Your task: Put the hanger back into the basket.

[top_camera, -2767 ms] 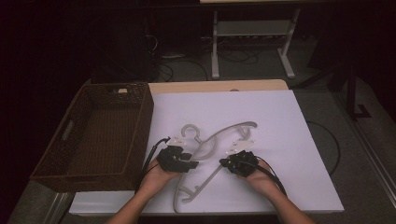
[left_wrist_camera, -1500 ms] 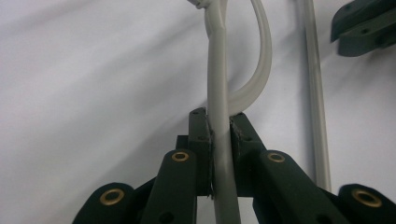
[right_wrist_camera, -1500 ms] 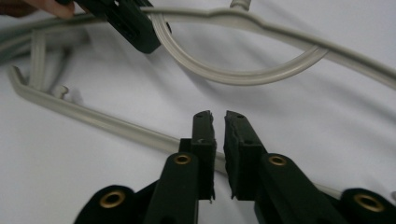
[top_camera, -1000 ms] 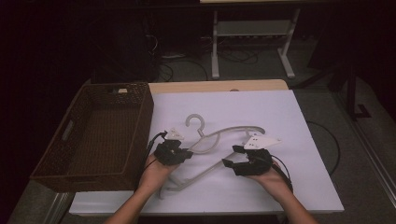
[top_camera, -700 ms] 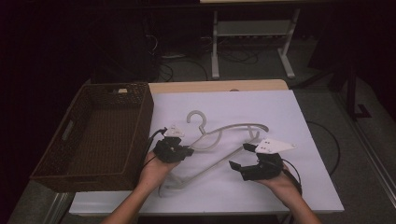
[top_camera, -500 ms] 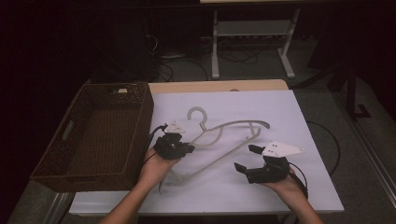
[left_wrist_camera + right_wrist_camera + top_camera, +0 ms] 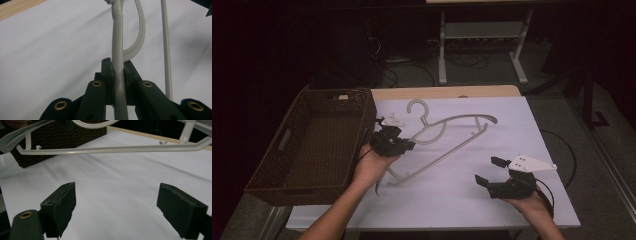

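We've got the hanger (image 7: 447,137) clamped in the left tongs (image 7: 398,145) and off the bench (image 7: 532,120), right tongs (image 7: 489,171) wide open, empty; next: swing it over the basket (image 7: 319,145).

Smooth grey plastic hanger (image 7: 447,131), slightly glossy; dark woven wicker basket (image 7: 317,145), rough; matt white sheet (image 7: 512,130) over pale wood table (image 7: 437,92); matt black pads (image 7: 181,208).
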A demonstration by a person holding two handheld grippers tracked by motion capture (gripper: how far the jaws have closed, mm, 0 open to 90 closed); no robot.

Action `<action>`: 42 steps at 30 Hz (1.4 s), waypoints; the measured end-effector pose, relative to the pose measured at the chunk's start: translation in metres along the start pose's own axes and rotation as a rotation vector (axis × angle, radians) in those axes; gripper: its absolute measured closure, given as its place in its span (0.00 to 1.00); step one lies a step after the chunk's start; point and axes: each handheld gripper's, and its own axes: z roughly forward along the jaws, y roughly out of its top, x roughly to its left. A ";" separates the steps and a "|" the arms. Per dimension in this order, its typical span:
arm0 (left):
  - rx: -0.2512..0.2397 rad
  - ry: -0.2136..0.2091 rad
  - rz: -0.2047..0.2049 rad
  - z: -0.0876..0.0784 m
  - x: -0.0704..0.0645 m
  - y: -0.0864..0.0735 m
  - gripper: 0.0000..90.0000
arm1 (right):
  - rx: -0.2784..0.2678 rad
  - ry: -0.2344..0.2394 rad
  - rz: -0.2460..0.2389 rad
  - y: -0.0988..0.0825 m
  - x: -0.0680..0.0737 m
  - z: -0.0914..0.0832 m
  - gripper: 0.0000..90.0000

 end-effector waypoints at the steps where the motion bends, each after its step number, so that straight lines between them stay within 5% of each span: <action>1: 0.001 -0.004 -0.006 -0.003 0.003 0.001 0.91 | -0.007 0.000 0.002 0.000 -0.001 0.000 0.17; 22: -0.075 0.019 -0.081 -0.074 0.058 0.007 0.91 | -0.003 -0.010 -0.003 -0.001 -0.002 0.003 0.17; 42: -0.131 0.128 -0.169 -0.147 0.122 -0.025 0.91 | 0.006 -0.012 -0.005 -0.002 -0.002 0.005 0.17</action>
